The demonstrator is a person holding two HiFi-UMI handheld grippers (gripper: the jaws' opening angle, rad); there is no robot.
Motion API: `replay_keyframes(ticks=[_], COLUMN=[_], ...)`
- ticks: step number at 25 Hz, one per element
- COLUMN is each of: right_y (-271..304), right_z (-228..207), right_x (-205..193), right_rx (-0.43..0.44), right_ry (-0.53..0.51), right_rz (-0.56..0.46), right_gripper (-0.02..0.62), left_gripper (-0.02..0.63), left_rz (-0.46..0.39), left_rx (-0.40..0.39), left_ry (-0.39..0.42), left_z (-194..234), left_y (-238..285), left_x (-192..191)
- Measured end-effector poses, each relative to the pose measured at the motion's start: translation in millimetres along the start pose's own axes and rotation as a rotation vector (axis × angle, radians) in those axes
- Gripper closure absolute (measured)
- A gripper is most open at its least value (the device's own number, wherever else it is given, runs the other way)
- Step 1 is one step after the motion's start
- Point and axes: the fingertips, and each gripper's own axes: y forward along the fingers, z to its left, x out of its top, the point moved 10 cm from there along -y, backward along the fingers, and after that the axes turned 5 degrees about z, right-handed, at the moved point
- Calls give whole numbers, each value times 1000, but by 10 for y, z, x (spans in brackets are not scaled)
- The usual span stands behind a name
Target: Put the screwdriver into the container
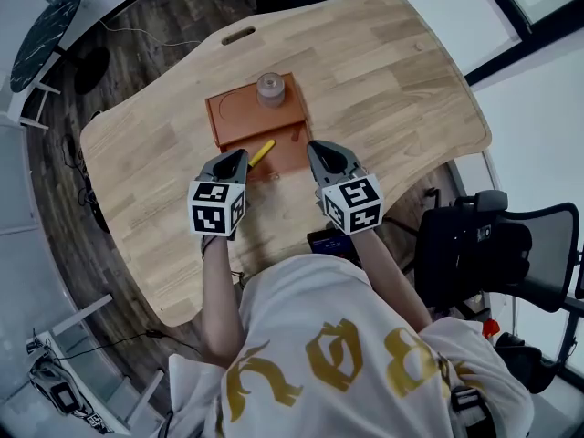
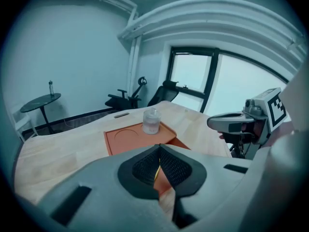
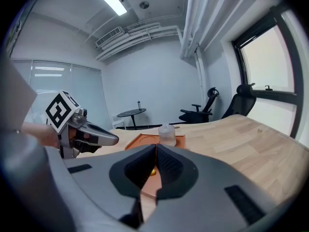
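Note:
The orange container lies mid-table, and a clear lidded jar stands on its far part. A yellow screwdriver rests slantwise in its near compartment, between my two grippers. My left gripper hovers at the container's near left edge, shut and empty. At the near right edge my right gripper is also shut and empty. In the left gripper view the jaws meet, with a yellow sliver of the screwdriver showing below them. The right gripper view shows its jaws meeting too, in front of the jar.
The wooden table has a slot handle at its far edge. A black office chair stands at the right and a round dark side table at the far left. Cables lie on the floor at the left.

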Motion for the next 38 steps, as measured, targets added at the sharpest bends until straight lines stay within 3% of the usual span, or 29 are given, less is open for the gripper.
replay_keyframes(ticks=[6, 13, 29, 38], right_y=[-194, -339, -364, -327], right_z=[130, 217, 202, 179], right_x=[19, 35, 24, 28], right_rx=[-14, -17, -31, -32], right_ry=[-20, -35, -36, -34], right_rz=[-42, -86, -76, -72], right_gripper=[584, 584, 584, 584], left_gripper=[595, 596, 597, 596], left_rz=[-226, -372, -337, -334], left_rx=[52, 76, 64, 51], left_ry=[-25, -18, 28, 3], left_z=[-73, -171, -233, -194], left_y=[-368, -619, -562, -518], left_x=[18, 37, 3, -7])
